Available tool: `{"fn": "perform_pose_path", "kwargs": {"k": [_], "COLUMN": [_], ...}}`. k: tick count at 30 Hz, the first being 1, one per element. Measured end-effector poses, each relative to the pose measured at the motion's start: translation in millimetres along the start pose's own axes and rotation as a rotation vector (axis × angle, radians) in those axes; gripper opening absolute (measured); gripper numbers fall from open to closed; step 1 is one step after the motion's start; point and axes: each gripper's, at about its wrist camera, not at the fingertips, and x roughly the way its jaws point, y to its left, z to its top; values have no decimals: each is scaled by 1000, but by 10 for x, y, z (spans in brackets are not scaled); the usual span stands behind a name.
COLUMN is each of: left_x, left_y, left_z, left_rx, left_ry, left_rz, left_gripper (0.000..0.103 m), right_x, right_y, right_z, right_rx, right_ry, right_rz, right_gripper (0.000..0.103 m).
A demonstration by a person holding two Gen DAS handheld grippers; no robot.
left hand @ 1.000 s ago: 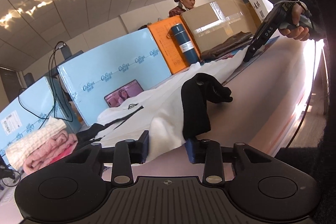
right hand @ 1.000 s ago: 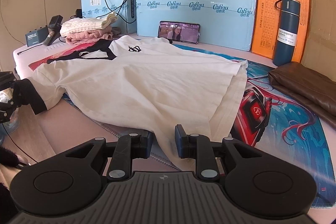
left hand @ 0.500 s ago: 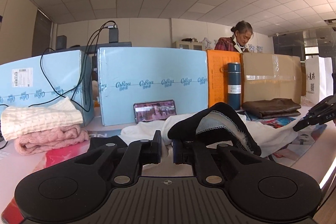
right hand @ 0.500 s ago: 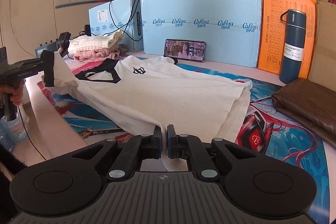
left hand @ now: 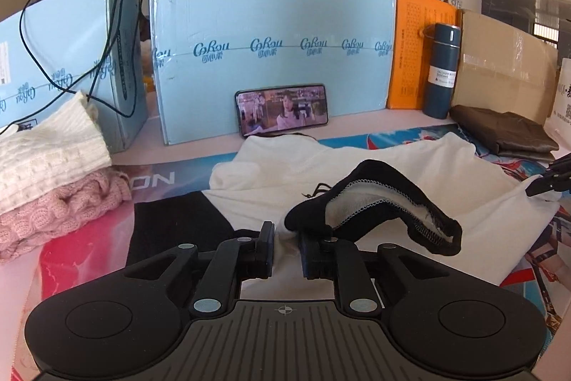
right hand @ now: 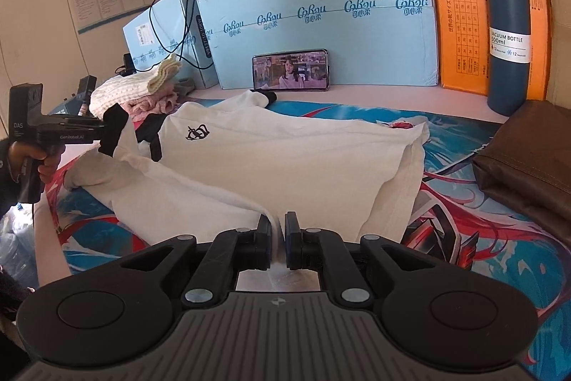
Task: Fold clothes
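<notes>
The white cotton T-shirt with black sleeve cuffs and a small black crown print (right hand: 271,163) lies across the printed red-and-blue desk mat (right hand: 481,238), its near long edge lifted off the mat by both tools. The right gripper (right hand: 277,240) is pressed tight on the white hem at 6 o'clock in its own view, cloth showing in the narrow slit between the fingers. The left gripper (left hand: 286,249) pinches the sleeve just behind the black cuff (left hand: 378,202), which curls up and flops toward 2 o'clock; in the right view that same tool sits at 9 o'clock with the sleeve hanging from it.

Judging from this, the step in hand is the first lengthwise fold: the near side is raised and ready to be carried over the body of the shirt toward 12 o'clock, where the smartphone propped against the pale blue carton (right hand: 291,70) stands. The next move calls for both hands travelling together at even height, keeping the edge taut so no slack bunches mid-span, then laying it short of the crown print. The stack of cream and pink knitted sweaters (left hand: 50,166) at 9 o'clock sits close to the left hand's path
</notes>
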Motion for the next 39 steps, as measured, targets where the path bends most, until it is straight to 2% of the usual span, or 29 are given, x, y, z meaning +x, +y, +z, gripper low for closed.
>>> {"fn": "perform_pose_path", "kwargs": {"k": [1, 2, 6, 7, 9, 10, 12, 14, 16, 17, 18, 19, 21, 23, 25, 27, 29, 31, 32, 34, 36, 37, 39], "left_x": [45, 57, -7, -72, -301, -417, -636, -793, -865, -885, -879, -869, -879, -909, -967, -1030, -1071, -1064, -1036, -999, -1044, -1073, -1119], "left_y": [66, 130, 367, 414, 427, 388, 259, 103, 13, -21, -40, -57, -53, -50, -67, -34, -49, -71, -91, -135, -168, -189, -255], "left_z": [17, 22, 9, -10, -109, -172, -338, -487, -615, -676, -719, -759, -799, -811, -817, -809, -798, -784, -795, -833, -865, -871, -884], "left_rx": [-26, -36, -83, -108, -148, -155, -161, -161, -183, -193, -191, -188, -175, -144, -91, -100, -66, -21, 23, 116, 170, 193, 283], "left_ry": [20, 20, 3, -9, -49, -65, -80, -79, -52, -39, -26, -13, -20, -38, -60, -84, -104, -89, -66, -31, -31, -37, -46], "left_rz": [5, 32, 144, 162, 140, 119, 93, 80, 62, 58, 52, 46, 36, 11, 42, 36, 41, 52, 98, 192, 238, 265, 388], "left_gripper": [47, 63, 64, 64, 64, 64, 63, 63, 61, 58, 44, 36, 3, 2, 2, 2, 2, 3, 10, 15, 33, 38, 51], "right_x": [15, 14, -43, -70, -150, -206, -325, -445, -549, -592, -629, -658, -700, -740, -773, -774, -734, -668, -656, -633, -627, -627, -610], "right_y": [-30, -59, -147, -153, -156, -147, -118, -47, 22, 49, 70, 82, 106, 155, 218, 259, 250, 220, 218, 214, 184, 162, 164], "right_z": [1, -3, -12, -19, -43, -66, -118, -180, -237, -267, -295, -324, -386, -439, -477, -500, -511, -516, -512, -503, -502, -504, -491], "right_rx": [12, 27, 84, 98, 138, 164, 219, 287, 359, 406, 450, 493, 570, 615, 639, 666, 711, 762, 773, 795, 828, 840, 865], "right_ry": [2, -1, -27, -38, -67, -88, -133, -177, -206, -208, -207, -199, -170, -155, -155, -150, -128, -101, -106, -115, -127, -131, -137], "right_rz": [-12, -30, -116, -148, -217, -240, -283, -313, -340, -348, -356, -364, -365, -355, -330, -307, -287, -267, -268, -270, -272, -274, -286], "right_gripper": [18, 29, 35, 40, 46, 53, 58, 73, 77, 78, 80, 80, 80, 80, 80, 80, 80, 80, 80, 80, 80, 80, 80]}}
